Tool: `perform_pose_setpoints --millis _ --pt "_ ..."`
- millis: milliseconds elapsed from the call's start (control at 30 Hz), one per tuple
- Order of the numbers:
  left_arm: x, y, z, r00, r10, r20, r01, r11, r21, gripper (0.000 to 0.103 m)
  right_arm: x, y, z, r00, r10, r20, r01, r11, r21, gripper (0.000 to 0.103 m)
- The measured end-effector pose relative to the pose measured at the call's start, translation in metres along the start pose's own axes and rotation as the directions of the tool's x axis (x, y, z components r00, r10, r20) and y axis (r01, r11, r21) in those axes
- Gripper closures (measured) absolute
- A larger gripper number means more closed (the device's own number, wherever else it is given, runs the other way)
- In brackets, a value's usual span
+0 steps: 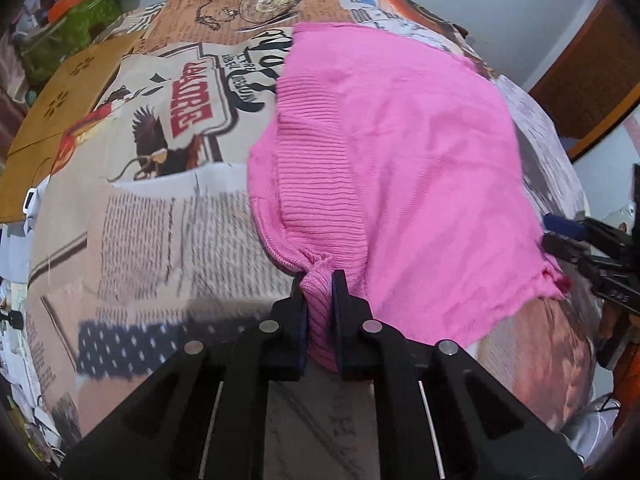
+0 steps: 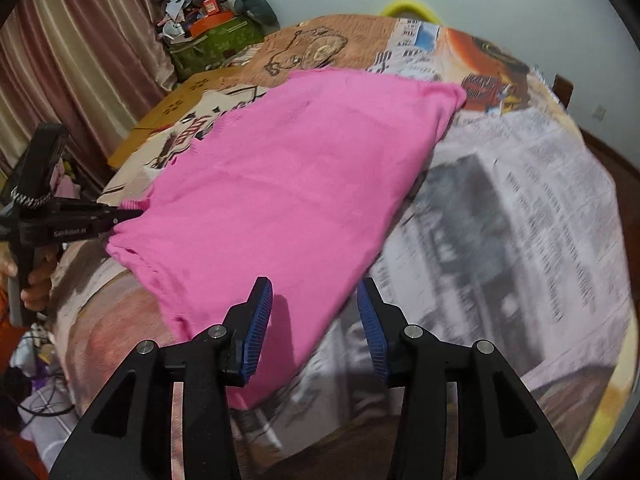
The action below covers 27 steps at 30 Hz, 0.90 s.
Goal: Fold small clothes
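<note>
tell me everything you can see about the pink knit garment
The pink knit garment is a small, soft-looking knit piece in bright pink, plain across most of it, with a ribbed band along one edge. It lies spread, slightly rumpled, on the newspaper-print cloth covering the table. The left tongs are shut on a bunched corner of the ribbed edge. The right tongs are open around its near edge, not pinching it.
</note>
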<state>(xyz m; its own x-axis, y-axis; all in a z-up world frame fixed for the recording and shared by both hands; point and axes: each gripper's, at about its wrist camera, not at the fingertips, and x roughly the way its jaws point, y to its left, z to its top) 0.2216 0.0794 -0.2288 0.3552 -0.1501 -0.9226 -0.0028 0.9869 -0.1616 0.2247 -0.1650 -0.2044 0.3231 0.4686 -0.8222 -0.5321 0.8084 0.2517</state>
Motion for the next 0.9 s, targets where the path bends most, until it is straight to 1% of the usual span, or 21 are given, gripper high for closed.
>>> perform_pose_setpoints --millis 67,167,200,233,267,300,367,433,500,600,667,700,767,867,900 --pt "-0.004 -0.004 -0.005 1.000 -0.013 0.005 0.013 1.000 0.000 0.093 0.008 -0.002 -0.005 0.999 0.012 -0.039 -0.012 1.000 0.023 0.063" --pt "-0.009 -0.009 -0.009 1.000 -0.012 0.016 0.011 1.000 0.009 0.093 0.006 -0.005 -0.012 0.998 0.034 -0.043 -0.032 0.999 0.044 0.063" --pt "-0.010 -0.010 -0.010 1.000 -0.004 0.021 0.004 1.000 0.014 0.093 0.004 -0.005 -0.013 0.998 0.035 -0.044 -0.033 0.999 0.042 0.072" --pt "-0.011 -0.011 -0.010 1.000 0.002 0.025 -0.002 1.000 0.015 0.093 0.004 -0.005 -0.014 0.998 0.031 -0.051 -0.029 0.999 0.028 0.088" --pt "-0.012 -0.010 -0.010 1.000 0.007 0.029 -0.007 1.000 0.013 0.093 0.004 -0.003 -0.016 0.998 0.021 -0.052 -0.020 1.000 0.018 0.093" --pt "-0.012 -0.009 -0.010 0.999 0.012 0.032 -0.013 1.000 0.008 0.092 0.005 -0.002 -0.017 0.999 0.009 -0.051 -0.009 1.000 0.002 0.095" --pt "-0.014 -0.004 -0.010 0.999 0.020 0.038 -0.020 1.000 -0.001 0.092 0.005 0.006 -0.022 0.999 -0.028 -0.044 0.025 0.998 -0.058 0.097" --pt "-0.017 0.001 -0.011 0.999 0.026 0.042 -0.026 1.000 -0.011 0.091 0.005 0.007 -0.023 0.998 -0.045 -0.044 0.041 0.996 -0.078 0.098" --pt "-0.022 0.007 -0.014 0.998 0.037 0.050 -0.036 0.999 -0.015 0.088 0.004 0.005 -0.025 0.997 -0.068 -0.046 0.064 0.993 -0.100 0.098" --pt "-0.030 0.011 -0.017 0.995 0.070 0.068 -0.069 0.998 -0.012 0.083 0.004 0.000 -0.027 0.991 -0.127 -0.050 0.119 0.984 -0.130 0.099" --pt "-0.036 0.016 -0.018 0.994 0.080 0.073 -0.079 0.997 -0.019 0.077 0.005 -0.006 -0.028 0.984 -0.166 -0.058 0.158 0.979 -0.129 0.100" --pt "-0.038 0.019 -0.018 0.994 0.082 0.074 -0.080 0.996 -0.026 0.075 0.004 -0.008 -0.029 0.984 -0.171 -0.057 0.163 0.979 -0.126 0.100" --pt "-0.043 0.025 -0.018 0.994 0.071 0.078 -0.068 0.997 -0.045 0.066 -0.003 -0.017 -0.029 0.986 -0.156 -0.062 0.152 0.986 -0.072 0.100" --pt "-0.047 0.028 -0.016 0.996 0.040 0.082 -0.035 0.998 -0.060 0.061 -0.017 -0.024 -0.029 0.993 -0.113 -0.040 0.114 0.993 0.016 0.099" --pt "-0.048 0.028 -0.016 0.996 0.027 0.080 -0.022 0.998 -0.063 0.059 -0.022 -0.024 -0.029 0.994 -0.103 -0.026 0.104 0.994 0.034 0.097"
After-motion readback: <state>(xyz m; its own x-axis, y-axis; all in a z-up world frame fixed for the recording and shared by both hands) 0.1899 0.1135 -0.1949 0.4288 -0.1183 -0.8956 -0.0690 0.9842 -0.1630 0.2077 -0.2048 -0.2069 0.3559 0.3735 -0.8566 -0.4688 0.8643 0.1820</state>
